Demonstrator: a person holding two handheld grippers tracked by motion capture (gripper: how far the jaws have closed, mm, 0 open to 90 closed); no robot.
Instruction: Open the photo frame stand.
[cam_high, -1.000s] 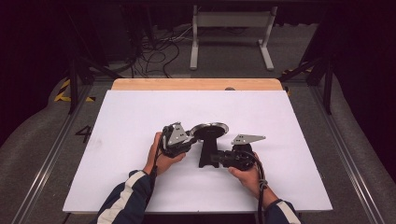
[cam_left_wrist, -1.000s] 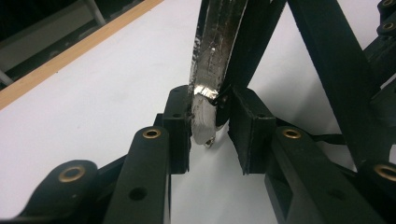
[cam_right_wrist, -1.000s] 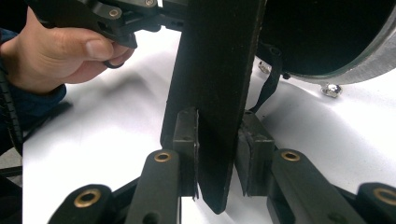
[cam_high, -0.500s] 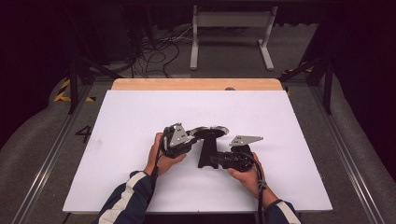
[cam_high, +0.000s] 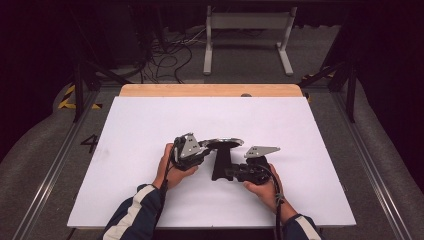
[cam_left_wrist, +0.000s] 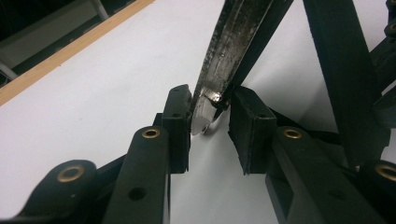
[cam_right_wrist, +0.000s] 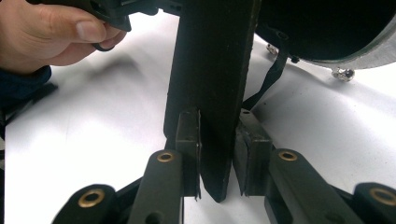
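Both my grippers on one pan, mid-desk!

White desk (cam_high: 150, 125), wood far edge, dark room, cables on the floor. My left gripper (cam_left_wrist: 212, 133) pinches the pan (cam_high: 223, 144) rim; my right gripper (cam_right_wrist: 217, 156) jaws clamp its black handle (cam_right_wrist: 212, 84).

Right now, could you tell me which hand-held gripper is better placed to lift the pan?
Probably the right hand-held gripper: its pads clamp the pan's black handle squarely. The left only pinches the metal rim.

We see a pan (cam_high: 223, 145) with a shiny, scuffed metal rim and a dull black handle (cam_right_wrist: 212, 93). The table (cam_high: 150, 120) has a smooth white top and a wood far edge.
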